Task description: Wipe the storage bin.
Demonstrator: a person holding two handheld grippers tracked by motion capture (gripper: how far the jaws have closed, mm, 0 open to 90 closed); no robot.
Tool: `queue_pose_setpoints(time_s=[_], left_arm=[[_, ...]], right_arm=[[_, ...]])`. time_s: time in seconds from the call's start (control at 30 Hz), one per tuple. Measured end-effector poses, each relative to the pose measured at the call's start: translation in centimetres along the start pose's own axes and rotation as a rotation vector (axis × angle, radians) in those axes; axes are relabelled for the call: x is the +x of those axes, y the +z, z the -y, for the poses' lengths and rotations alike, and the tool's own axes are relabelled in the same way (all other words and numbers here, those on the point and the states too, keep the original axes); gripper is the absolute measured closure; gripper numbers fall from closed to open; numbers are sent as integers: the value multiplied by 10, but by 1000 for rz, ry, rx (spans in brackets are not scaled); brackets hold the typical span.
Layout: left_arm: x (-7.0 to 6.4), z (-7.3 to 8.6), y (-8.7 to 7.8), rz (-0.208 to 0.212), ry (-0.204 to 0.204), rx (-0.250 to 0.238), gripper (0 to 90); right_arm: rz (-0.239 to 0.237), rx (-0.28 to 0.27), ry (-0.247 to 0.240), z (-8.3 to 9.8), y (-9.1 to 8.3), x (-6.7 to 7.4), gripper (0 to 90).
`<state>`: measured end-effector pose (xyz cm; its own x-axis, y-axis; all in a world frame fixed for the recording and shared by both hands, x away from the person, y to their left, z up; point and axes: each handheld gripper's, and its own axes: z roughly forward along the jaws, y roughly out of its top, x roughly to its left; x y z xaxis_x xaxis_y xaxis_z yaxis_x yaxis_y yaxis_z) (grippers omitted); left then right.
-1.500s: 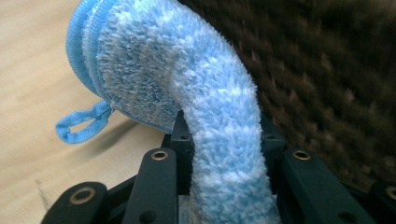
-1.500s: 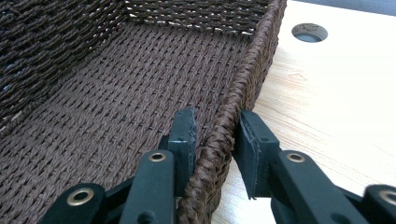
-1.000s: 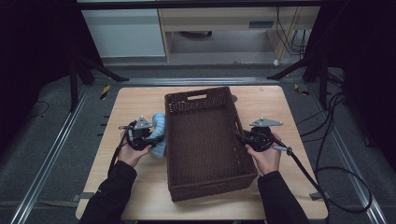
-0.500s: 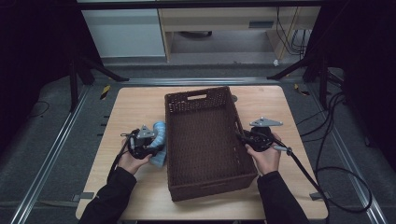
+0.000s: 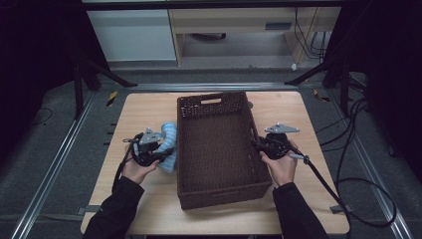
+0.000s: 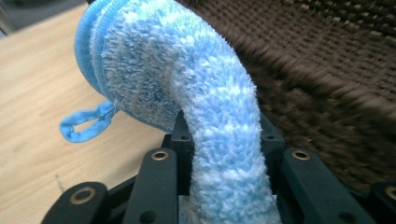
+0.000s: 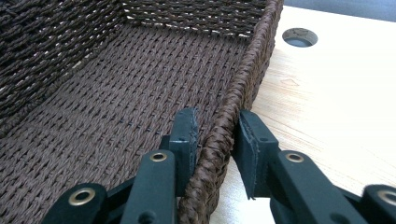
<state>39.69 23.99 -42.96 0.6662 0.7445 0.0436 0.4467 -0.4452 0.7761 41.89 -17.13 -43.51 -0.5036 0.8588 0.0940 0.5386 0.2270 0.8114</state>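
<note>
Wooden table (image 5: 149, 107), basket (image 5: 219, 144) central, cloth (image 5: 169, 142) beside

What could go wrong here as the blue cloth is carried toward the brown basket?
The cloth droops beyond the left gripper beside the basket, so its loose end or loop might catch on the rim. The right gripper straddles the basket's far wall; one pad looks slightly off the weave, so the basket might shift if nudged.

Basket (image 5: 219, 149) sits mid-table (image 5: 139, 112), long side running front to back. Cloth (image 5: 169, 139) just left of basket's left wall, clamped in left gripper (image 5: 161, 152). Right gripper (image 5: 260, 144) at basket's right wall, rim between its jaws. Table hole (image 7: 299, 36) lies right of basket's far corner.
</note>
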Motion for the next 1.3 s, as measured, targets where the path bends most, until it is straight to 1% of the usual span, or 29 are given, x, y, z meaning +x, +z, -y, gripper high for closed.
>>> queue_pose_setpoints(time_s=[0.07,0.1,0.17,0.33,0.43,0.5,0.53,0.6,0.7,0.77,0.83,0.9,1.0,1.07,1.1,1.2,1.3], left_arm=[[-1,1,0,-5,10,8,674],[-2,2,1,-2,8,12,675],[-3,7,5,0,14,34,675],[-5,23,16,23,-9,87,675],[-9,33,21,34,-22,119,675],[-15,40,23,36,-12,134,675],[-17,41,22,35,-10,130,675],[-17,42,20,39,-16,130,675],[-15,41,17,39,-24,122,675],[-13,37,13,35,-29,100,675],[-11,31,7,31,-30,67,674],[-12,25,1,28,-20,41,674],[-15,16,-9,19,-2,1,674],[-16,13,-13,12,10,-8,674],[-17,12,-14,14,8,-13,674],[-17,15,-13,15,9,-5,674],[-18,20,-6,24,9,26,674]], right_arm=[[-1,0,-1,0,0,0,689],[-4,0,-2,0,0,0,682],[-3,-1,-6,0,0,0,664],[-6,-16,-25,-1,-4,-1,618],[-13,-17,-33,-1,-8,1,599],[-20,-22,-35,-2,-13,2,591],[-24,-16,-40,-1,-16,2,580],[-31,12,-46,0,-18,3,569],[-21,43,-68,2,-17,5,572],[-25,56,-71,3,-15,7,589],[-15,72,-75,4,-12,6,600],[-21,70,-69,3,-11,6,627],[-2,63,-51,3,-10,6,666],[12,51,-41,3,-10,7,686],[18,45,-35,3,-10,7,696],[26,38,-22,3,-9,6,705],[31,31,-10,2,-8,5,704]])
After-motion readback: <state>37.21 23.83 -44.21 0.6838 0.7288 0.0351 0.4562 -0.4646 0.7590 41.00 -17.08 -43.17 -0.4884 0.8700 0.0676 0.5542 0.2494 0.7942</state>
